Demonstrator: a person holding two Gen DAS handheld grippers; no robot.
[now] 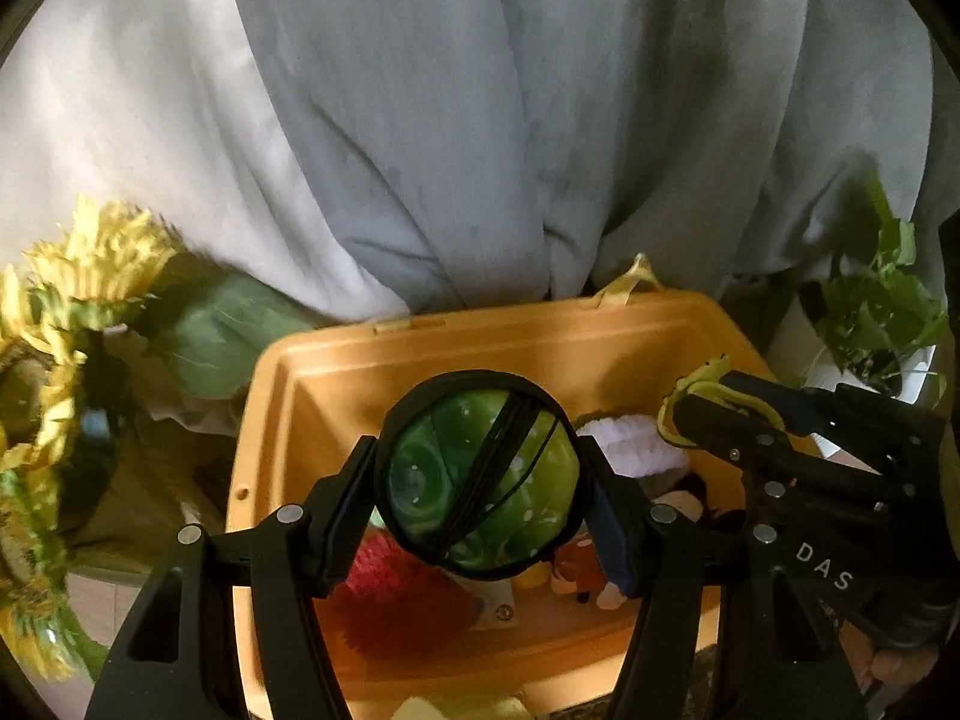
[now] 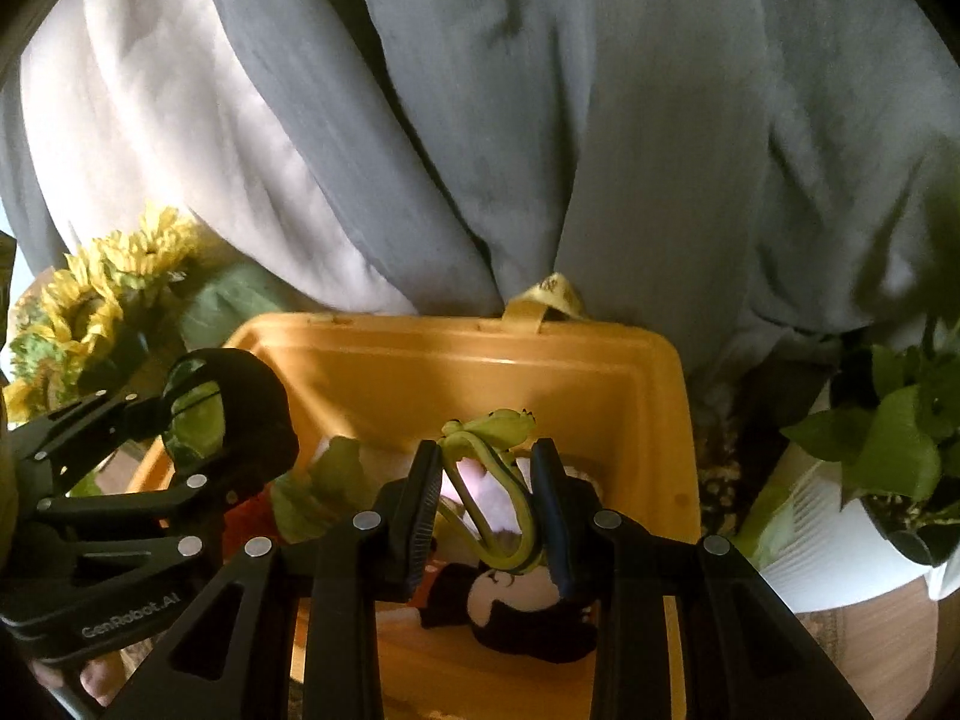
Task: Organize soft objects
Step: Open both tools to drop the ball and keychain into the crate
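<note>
— Grippers? We see the left gripper clamped on a green round pouch above the orange bin.
— Our right gripper pinches a green toy snake over it.

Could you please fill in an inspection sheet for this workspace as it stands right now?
Surface: wood-look floor, mostly hidden.
Job's things: orange plastic bin holds a red fuzzy toy, white fluffy toy and black-and-white plush.
Clutter: nothing seen.
Grippers: left tool grips a round green black-rimmed pouch; right tool grips a yellow-green rubbery snake toy.
Cables: nothing seen.
Surroundings: grey curtain, artificial sunflowers, potted green plant.
</note>
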